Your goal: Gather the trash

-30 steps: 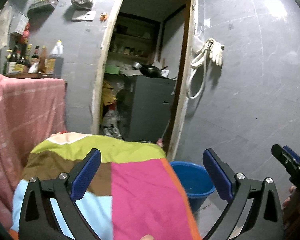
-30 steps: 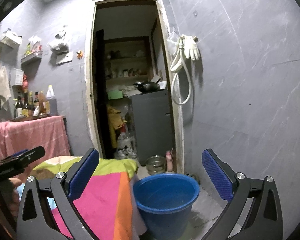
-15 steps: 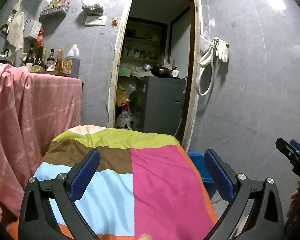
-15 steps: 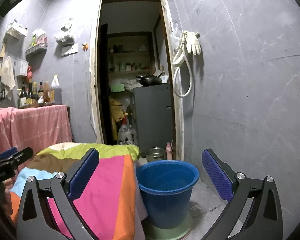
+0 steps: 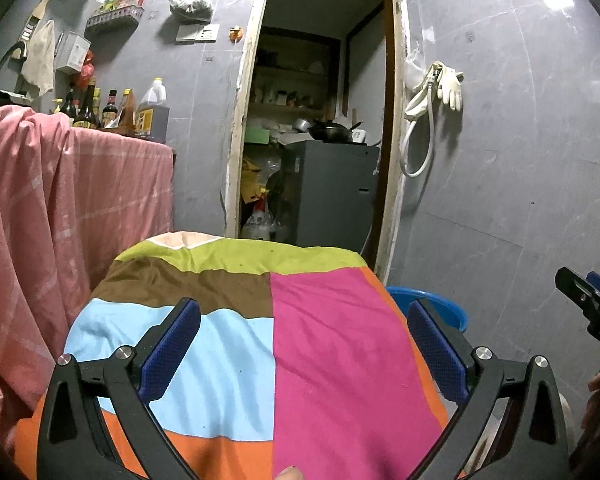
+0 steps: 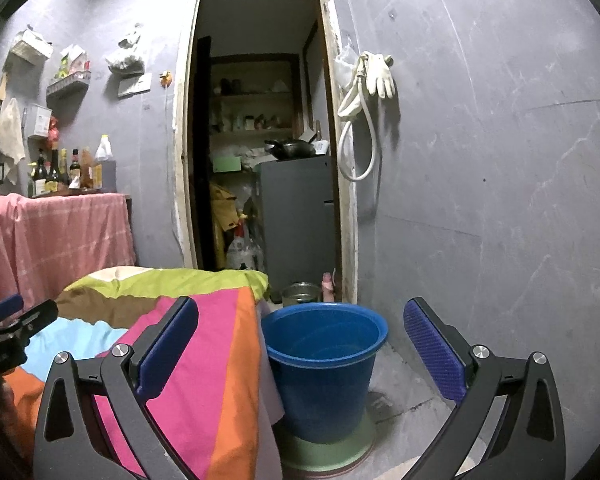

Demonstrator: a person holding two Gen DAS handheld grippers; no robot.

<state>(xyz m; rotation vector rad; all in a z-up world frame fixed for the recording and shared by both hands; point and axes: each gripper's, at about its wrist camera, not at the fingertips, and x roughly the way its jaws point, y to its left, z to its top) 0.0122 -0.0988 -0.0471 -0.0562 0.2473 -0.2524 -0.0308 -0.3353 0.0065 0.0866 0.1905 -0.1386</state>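
1. Your left gripper [image 5: 300,344] is spread wide over the colorful cloth [image 5: 320,360], and it holds nothing.
2. Your right gripper [image 6: 300,344] is spread wide too, and empty.
3. The blue bucket [image 6: 324,364] stands on the floor, just beside the cloth.

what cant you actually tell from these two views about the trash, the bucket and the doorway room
- Trash: none identifiable in either view; the patchwork cloth looks bare.
- Blue bucket: the left wrist view shows only a rim sliver behind the cloth; in the right wrist view its bottom is too dim to judge.
- Green base under it: partly cut off by the bucket.
- Shelves past the doorway: items too small and dark.
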